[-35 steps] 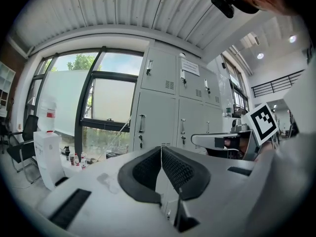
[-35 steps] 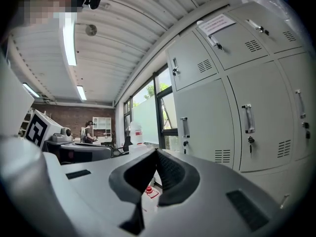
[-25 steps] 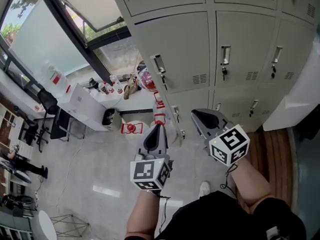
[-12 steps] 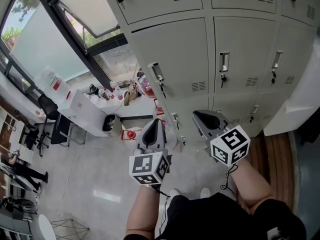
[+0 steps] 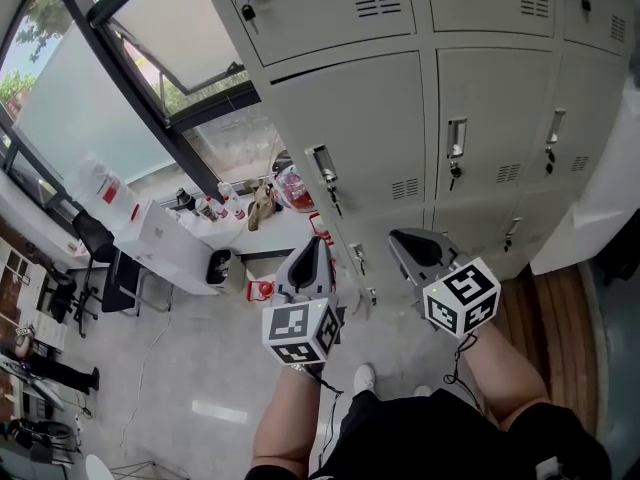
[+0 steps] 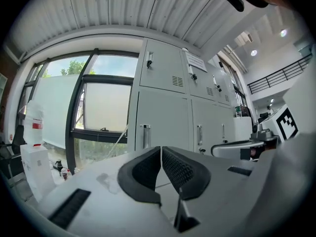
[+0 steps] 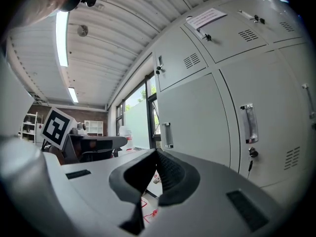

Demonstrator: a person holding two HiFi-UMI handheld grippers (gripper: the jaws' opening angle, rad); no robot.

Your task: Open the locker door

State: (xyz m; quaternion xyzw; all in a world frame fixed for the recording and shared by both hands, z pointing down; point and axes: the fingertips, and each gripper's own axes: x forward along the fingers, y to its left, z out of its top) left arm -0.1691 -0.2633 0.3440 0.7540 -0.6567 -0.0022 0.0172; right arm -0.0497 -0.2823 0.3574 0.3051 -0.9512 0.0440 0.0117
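The left tool (image 5: 312,246) and the right tool (image 5: 405,243), at lower centre, are both closed and empty. The locker door (image 5: 355,118) stands above them, untouched.

**Locker door (image 5: 360,128) shut**

It is pale grey metal, closed and flush in the middle row of lockers. A chrome handle (image 5: 322,163) stands upright at its left edge, with a key (image 5: 335,204) hanging just below. Vent slots (image 5: 405,188) sit at its lower right.
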